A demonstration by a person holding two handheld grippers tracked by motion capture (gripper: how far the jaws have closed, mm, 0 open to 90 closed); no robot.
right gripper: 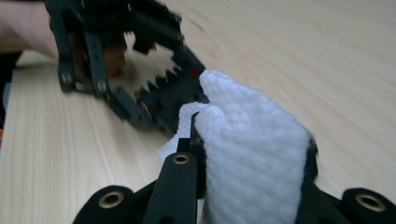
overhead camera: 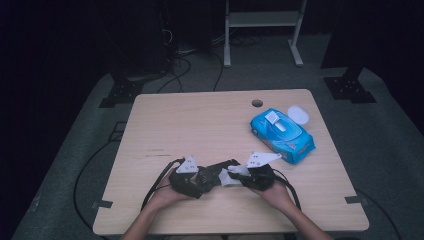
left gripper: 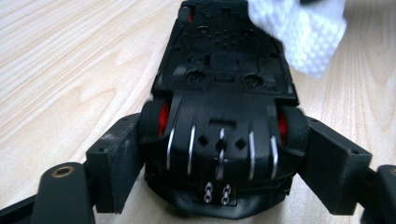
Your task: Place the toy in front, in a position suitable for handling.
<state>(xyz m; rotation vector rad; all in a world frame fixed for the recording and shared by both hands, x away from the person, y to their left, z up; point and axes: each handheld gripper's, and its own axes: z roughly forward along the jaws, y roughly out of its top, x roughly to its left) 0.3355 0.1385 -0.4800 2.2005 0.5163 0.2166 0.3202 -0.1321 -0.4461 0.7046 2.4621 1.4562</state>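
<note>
A black toy car (left gripper: 224, 93) with red wheel hubs lies belly up between the jaws of my left gripper (left gripper: 224, 163), which press on its wheels from both sides, so the gripper is shut on it. My right gripper (right gripper: 250, 149) is shut on a bunched white wipe (right gripper: 252, 186). The wipe (left gripper: 308, 32) touches the far end of the car's underside. In the high view both grippers meet near the table's front edge, the left gripper (overhead camera: 202, 180) and right gripper (overhead camera: 240, 176) facing each other with the car (overhead camera: 220, 167) and wipe (overhead camera: 229, 177) between them.
A blue pack of wipes (overhead camera: 281, 134) lies at the right of the wooden table (overhead camera: 200, 120), its white lid (overhead camera: 298, 114) flipped open. A cable hole (overhead camera: 257, 103) sits near the far edge. A white stand (overhead camera: 262, 20) is on the floor beyond.
</note>
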